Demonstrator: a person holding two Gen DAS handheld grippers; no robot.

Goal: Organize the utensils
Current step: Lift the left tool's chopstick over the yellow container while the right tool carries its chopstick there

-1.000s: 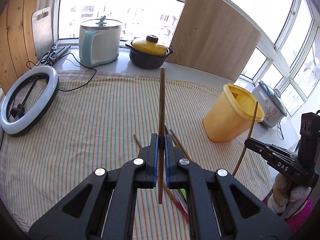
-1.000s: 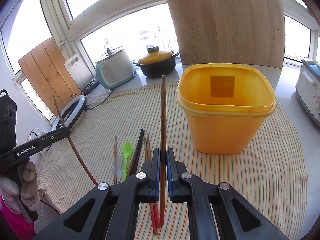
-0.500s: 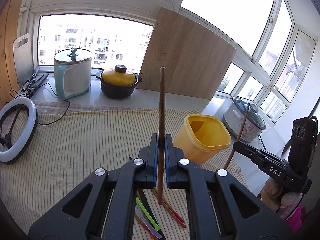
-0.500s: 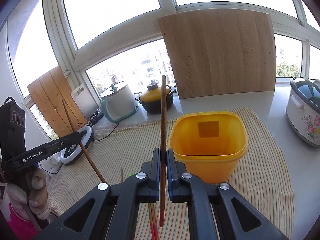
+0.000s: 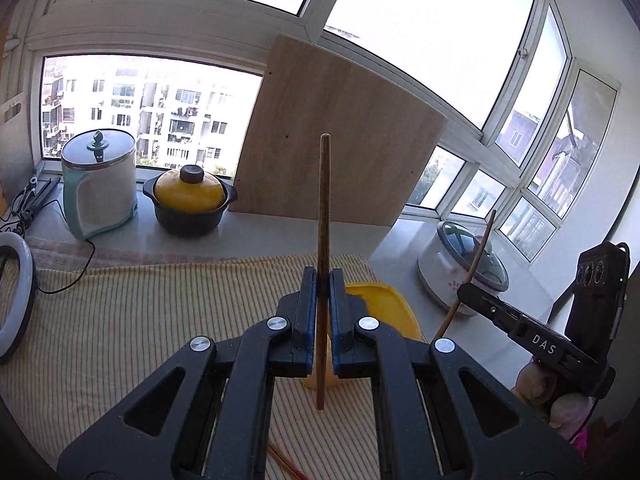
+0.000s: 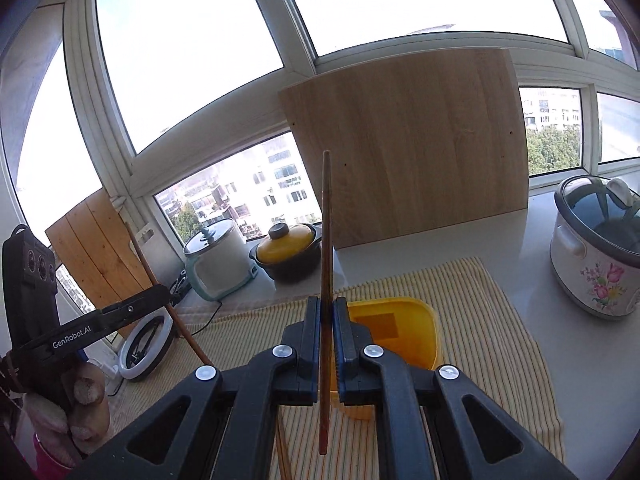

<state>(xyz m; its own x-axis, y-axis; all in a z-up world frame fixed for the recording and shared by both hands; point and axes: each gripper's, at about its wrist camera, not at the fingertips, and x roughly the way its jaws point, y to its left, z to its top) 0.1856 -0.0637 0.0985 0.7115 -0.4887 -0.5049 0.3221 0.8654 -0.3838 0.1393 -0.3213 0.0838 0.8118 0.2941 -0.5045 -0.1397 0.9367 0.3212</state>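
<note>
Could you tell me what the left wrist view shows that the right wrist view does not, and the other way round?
Only the left wrist view shows the right tool from the side, shut on its chopstick.

Only the right wrist view shows the left tool from the side, shut on its chopstick, and the leaning plank panel.

Both show the yellow bin on the striped cloth, the wooden board, the yellow-lidded pot, the white and teal cooker, the floral cooker and the ring light.

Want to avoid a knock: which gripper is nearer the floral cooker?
Right. The cooker stands to the right of the right gripper; the left gripper is farther over, on the right gripper's other side.
</note>
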